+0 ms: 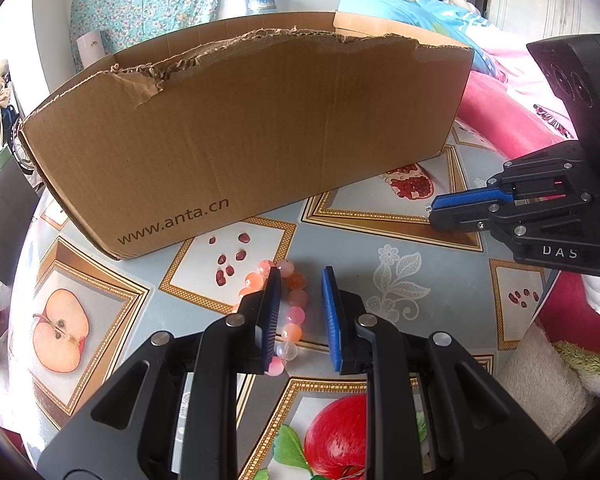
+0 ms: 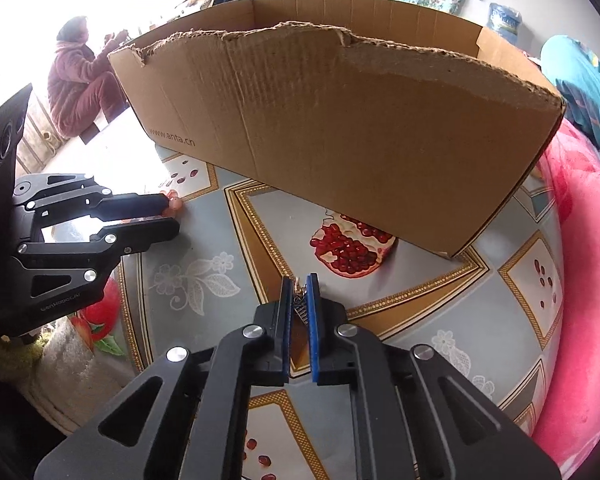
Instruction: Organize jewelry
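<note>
Two hand-held grippers work side by side. Our left hand-held gripper point(image 1: 300, 312) straddles the pink bead bracelet point(image 1: 288, 312) lying on the table point(image 1: 440, 264), its fingers narrow but apparently not yet pinching. Our right hand-held gripper point(image 2: 300, 304) stands nearly closed around a small metal trinket point(image 2: 300, 300). Just behind both stands the torn cardboard box point(image 1: 240, 128), presumably where the jewelry goes.

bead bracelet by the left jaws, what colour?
Pink, peach and orange beads, a few clear: bead bracelet. Shows best in the left wrist view.
</note>
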`<state>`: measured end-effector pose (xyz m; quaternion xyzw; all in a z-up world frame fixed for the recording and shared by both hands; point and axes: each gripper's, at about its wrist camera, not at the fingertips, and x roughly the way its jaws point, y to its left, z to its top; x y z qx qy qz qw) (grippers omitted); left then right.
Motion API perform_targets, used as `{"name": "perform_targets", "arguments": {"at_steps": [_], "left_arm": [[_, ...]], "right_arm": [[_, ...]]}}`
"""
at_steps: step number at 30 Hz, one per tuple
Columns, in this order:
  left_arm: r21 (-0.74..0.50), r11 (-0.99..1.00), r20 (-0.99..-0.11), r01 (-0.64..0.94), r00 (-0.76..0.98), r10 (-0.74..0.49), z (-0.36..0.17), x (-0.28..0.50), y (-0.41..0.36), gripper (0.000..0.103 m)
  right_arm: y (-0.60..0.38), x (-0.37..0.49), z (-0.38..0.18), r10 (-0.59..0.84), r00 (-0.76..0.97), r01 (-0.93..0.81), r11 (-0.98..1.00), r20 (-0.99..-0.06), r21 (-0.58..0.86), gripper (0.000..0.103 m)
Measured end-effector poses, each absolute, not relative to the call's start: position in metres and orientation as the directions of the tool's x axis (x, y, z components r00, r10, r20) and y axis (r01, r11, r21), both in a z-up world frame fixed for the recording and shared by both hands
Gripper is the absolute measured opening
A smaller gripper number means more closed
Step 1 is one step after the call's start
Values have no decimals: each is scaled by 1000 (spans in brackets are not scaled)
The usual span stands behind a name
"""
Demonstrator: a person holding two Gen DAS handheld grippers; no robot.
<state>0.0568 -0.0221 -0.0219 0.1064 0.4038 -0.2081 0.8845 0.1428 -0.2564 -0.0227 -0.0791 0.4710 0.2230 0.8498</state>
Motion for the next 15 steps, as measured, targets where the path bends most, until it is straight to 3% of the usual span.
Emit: {"name": "perform_targets", "arguments": {"at_steps": [15], "left_arm": [[14,891,-754,453,590,-288,-23,58,-21,20]], "right_arm": [[-284,150,-8,405,488,-362,900,-773,243,3]]}}
